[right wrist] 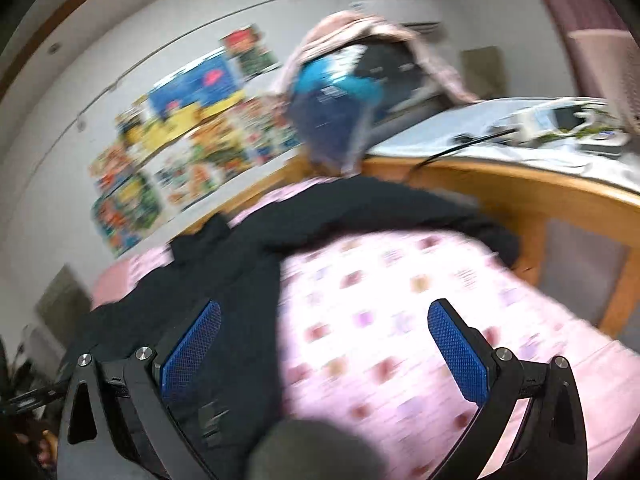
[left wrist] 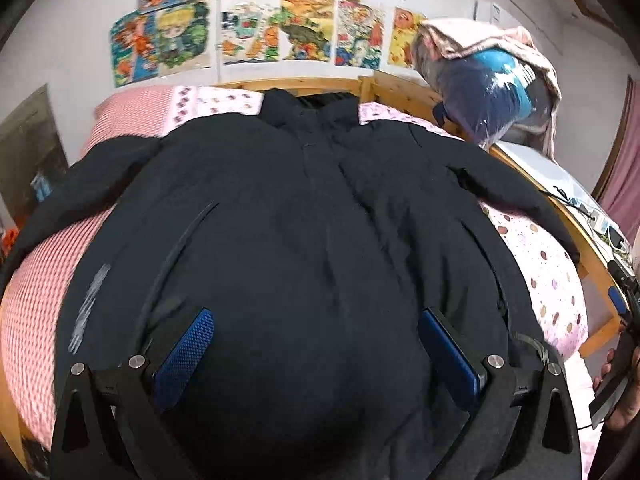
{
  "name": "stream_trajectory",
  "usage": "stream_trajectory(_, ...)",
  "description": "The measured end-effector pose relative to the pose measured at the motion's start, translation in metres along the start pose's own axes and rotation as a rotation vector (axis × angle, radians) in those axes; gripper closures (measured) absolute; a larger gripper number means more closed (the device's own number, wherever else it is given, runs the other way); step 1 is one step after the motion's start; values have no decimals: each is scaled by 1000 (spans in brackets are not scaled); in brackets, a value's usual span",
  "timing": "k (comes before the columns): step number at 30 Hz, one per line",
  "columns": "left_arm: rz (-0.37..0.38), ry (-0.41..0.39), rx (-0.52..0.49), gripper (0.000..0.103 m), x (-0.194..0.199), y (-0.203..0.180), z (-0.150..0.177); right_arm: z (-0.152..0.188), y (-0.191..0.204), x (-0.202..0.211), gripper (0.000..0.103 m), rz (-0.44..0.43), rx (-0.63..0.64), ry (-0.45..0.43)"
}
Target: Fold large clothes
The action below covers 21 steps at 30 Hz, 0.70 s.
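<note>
Though the coat (left wrist: 320,208) lay spread flat on the bed (left wrist: 540,264) (sleeves out), no fold was made; the left gripper (left wrist: 316,344) and right gripper (right wrist: 324,344) gaped wide, empty.

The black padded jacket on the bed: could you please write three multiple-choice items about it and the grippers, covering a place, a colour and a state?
1. Where does the black padded jacket lie?
A. on the pink patterned bedding
B. on the wooden desk
C. on the floor

2. What colour are the pads on the left gripper?
A. red
B. blue
C. white

3. How is the right gripper set?
A. shut on a sleeve
B. shut on nothing
C. open

Answers: 1 A, the pink patterned bedding shows around its edges. 2 B, both pads are blue mesh. 3 C, its fingers stand wide apart with nothing between them.
</note>
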<state>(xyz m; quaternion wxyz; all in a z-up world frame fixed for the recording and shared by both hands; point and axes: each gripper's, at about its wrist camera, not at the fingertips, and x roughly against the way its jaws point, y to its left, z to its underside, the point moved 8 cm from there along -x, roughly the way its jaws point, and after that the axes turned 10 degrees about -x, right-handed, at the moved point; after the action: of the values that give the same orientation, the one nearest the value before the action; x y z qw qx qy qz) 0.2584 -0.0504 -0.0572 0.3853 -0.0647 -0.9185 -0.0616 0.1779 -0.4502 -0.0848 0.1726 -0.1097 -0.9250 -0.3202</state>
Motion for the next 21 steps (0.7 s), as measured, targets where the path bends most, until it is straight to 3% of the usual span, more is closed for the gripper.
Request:
stream_trajectory(2, 25, 11, -5, 0, -18, -10, -19, -14, -15, -21, 1, 23, -22, 5)
stream_trajectory(5, 62, 26, 3, 0, -48, -24, -47, -22, -27, -55, 1, 19, -82, 94)
stream_trajectory(9, 88, 20, -7, 0, -93, -43, -86, -18, -50, -96, 1, 15, -276, 175)
stream_trajectory(14, 112, 18, -28, 0, -145, -69, -124, -14, -77, -136, 1, 16, -542, 135)
stream_trajectory(21, 162, 31, -37, 0, -213, -103, -167, -20, -78, -165, 3, 45, -628, 6)
